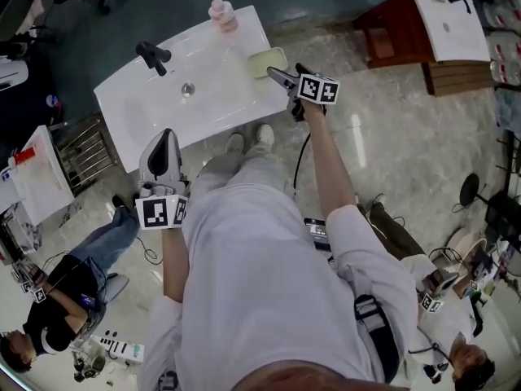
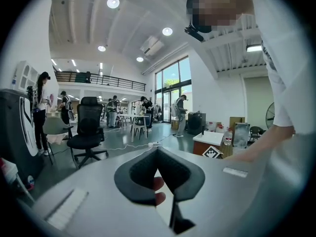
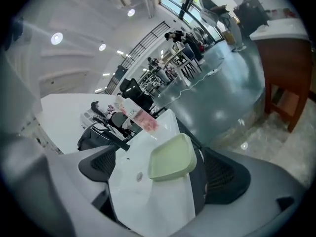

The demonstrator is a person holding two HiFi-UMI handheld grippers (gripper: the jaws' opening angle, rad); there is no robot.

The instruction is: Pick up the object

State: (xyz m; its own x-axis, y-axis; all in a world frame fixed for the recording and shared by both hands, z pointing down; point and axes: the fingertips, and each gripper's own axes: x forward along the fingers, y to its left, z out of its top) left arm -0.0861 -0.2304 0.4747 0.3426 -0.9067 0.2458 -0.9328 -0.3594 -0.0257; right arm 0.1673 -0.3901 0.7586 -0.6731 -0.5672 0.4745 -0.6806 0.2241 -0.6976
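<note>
A pale green soap dish point(image 1: 267, 61) lies on the right rim of a white sink basin point(image 1: 138, 108). In the right gripper view the green soap dish point(image 3: 170, 157) shows in the gap between the jaws, with neither pad touching it. My right gripper point(image 1: 281, 78) hovers open just right of the dish, at the basin's edge. The left gripper point(image 1: 166, 135) is held near the basin's front edge, away from the dish. Its jaws meet at the tips with nothing between them point(image 2: 157, 152); it points out into the room.
On the basin are a black faucet point(image 1: 153, 55), a drain point(image 1: 188, 90) and a pink bottle point(image 1: 222, 15). A wooden stand with another white basin point(image 1: 444, 19) is at the far right. A wire rack point(image 1: 81, 149) stands left; people sit on the floor at both lower corners.
</note>
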